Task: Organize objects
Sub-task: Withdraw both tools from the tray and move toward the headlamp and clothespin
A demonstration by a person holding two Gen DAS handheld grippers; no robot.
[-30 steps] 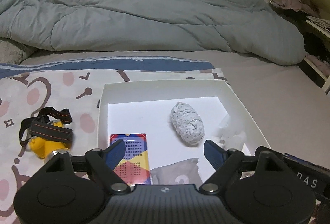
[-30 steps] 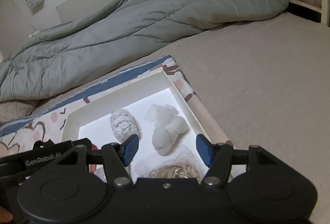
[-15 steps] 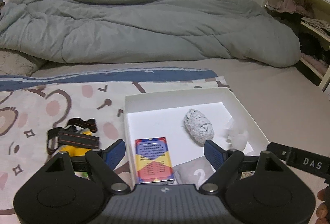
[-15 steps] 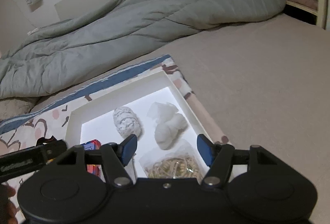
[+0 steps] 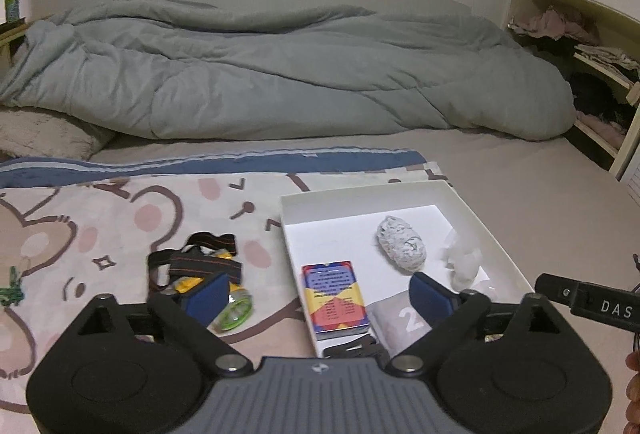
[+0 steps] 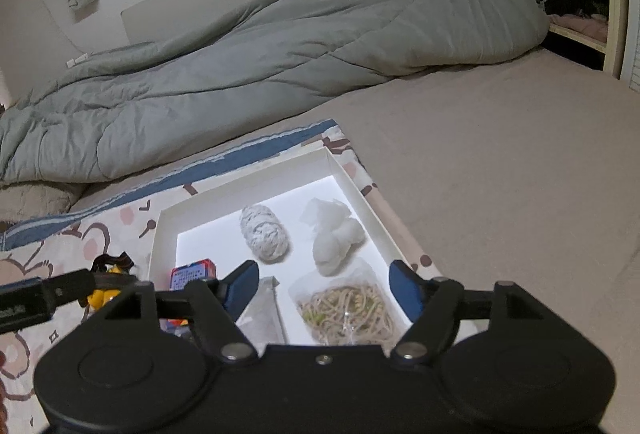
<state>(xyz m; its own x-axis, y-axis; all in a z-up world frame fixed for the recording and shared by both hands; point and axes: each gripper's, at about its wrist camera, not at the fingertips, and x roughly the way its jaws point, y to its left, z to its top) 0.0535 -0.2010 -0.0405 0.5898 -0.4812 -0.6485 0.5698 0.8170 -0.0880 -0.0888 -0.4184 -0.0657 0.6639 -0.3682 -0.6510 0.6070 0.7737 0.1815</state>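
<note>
- The scene was a bedroom: a grey duvet (image 5: pixel 280 74) lay heaped across the far side of the bed (image 5: pixel 520 194), and a cartoon-print blanket (image 5: pixel 120 218) covered the near part.
- Ahead and to the left of the left gripper (image 5: pixel 316 294), a yellow headlamp (image 5: pixel 196 270) with a black strap lay on the blanket beside a small green item (image 5: pixel 236 312); both were outside the white box (image 5: pixel 472 210), so they looked left to do.
- The left gripper's jaws were opening wide, with nothing between them.
- Straight ahead of it, inside the box, sat a colourful card pack (image 5: pixel 334 294) and a grey pouch (image 5: pixel 400 318).
- Further right in the box lay a grey-white yarn ball (image 6: pixel 266 232) and a white bundle (image 6: pixel 334 238), both ahead of the right gripper (image 6: pixel 320 288).
- A clear bag of tan rubber bands (image 6: pixel 348 308) lay just ahead of the right gripper, low in the box.
- The right gripper's jaws were also opening and gripped nothing.
- By my reading, most things were already boxed and the headlamp pile remained.
</note>
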